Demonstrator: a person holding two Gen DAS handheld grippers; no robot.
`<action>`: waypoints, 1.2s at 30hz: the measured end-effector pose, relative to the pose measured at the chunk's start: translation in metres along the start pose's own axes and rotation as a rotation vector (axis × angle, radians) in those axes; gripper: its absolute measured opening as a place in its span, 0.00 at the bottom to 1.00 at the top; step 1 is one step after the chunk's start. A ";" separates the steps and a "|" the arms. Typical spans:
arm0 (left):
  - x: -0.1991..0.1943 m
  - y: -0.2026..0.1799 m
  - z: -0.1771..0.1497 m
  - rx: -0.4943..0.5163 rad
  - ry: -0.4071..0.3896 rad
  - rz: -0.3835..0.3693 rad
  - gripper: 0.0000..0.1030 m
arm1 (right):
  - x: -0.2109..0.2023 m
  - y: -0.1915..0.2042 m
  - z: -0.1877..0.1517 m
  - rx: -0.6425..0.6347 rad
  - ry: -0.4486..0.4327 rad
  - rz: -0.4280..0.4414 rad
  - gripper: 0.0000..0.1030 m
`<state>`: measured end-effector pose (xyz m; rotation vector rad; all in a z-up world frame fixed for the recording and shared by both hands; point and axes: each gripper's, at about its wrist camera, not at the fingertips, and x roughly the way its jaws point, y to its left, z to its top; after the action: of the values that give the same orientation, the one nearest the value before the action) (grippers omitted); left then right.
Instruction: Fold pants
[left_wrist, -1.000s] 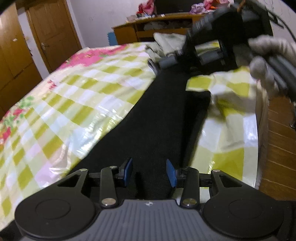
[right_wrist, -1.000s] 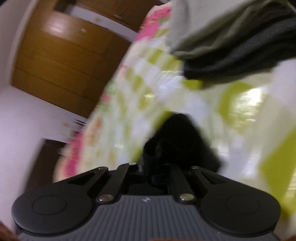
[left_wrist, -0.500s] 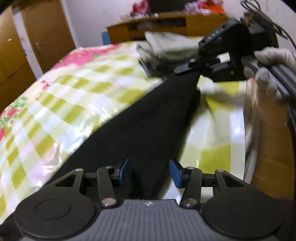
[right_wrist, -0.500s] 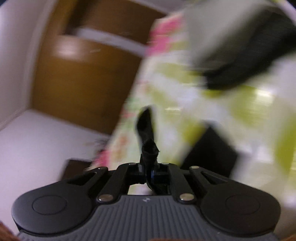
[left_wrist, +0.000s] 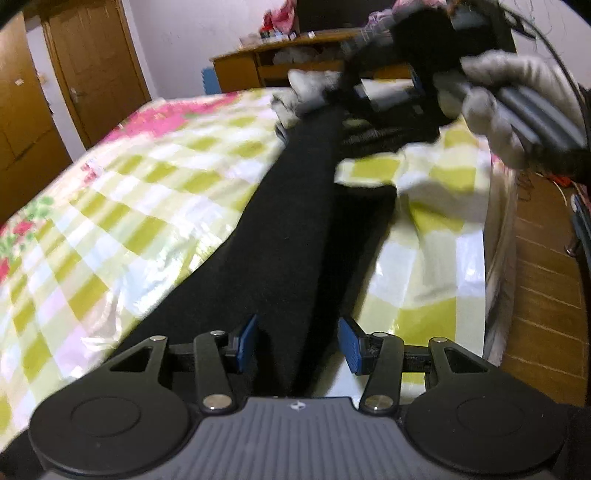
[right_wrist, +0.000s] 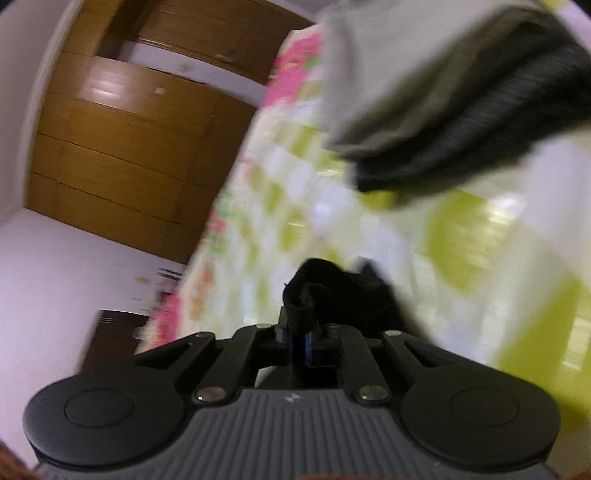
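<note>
Mostly blur: right gripper (right_wrist: 297, 334) jaws clamp pants (left_wrist: 295, 221) (far end hidden), opening slightly; left gripper (left_wrist: 297, 343) apart.

Two matching handheld tongs, black linkages over ribbed grey housings, worked by a gloved person.

The left tongs (left_wrist: 297, 341) carry blue ribbed pads (left_wrist: 350, 344) on black fingers, each driven by flat black link arms with silver pivot screws (left_wrist: 217, 400) and round black discs at the sides; a small white logo (left_wrist: 296, 405) marks the grey grooved body. The right tongs (right_wrist: 298, 332) show the same black arms, silver screws and blue pads. The right hand (left_wrist: 517, 110) wears a pale grey knit glove, with thin black cables (left_wrist: 554, 44) trailing above it.
</note>
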<state>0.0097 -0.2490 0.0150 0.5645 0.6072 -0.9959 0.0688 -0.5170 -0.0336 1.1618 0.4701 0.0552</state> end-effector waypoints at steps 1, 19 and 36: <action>-0.006 0.001 0.002 -0.001 -0.019 0.004 0.59 | 0.002 0.011 0.003 -0.011 -0.010 0.042 0.09; 0.005 -0.008 -0.010 -0.001 0.029 -0.054 0.60 | -0.027 -0.030 -0.014 0.037 -0.023 -0.107 0.08; 0.015 -0.015 0.011 0.006 -0.054 0.034 0.61 | 0.009 0.004 -0.023 0.004 0.056 0.009 0.08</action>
<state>0.0044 -0.2716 0.0102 0.5493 0.5450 -0.9781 0.0688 -0.4929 -0.0397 1.1690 0.5145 0.0943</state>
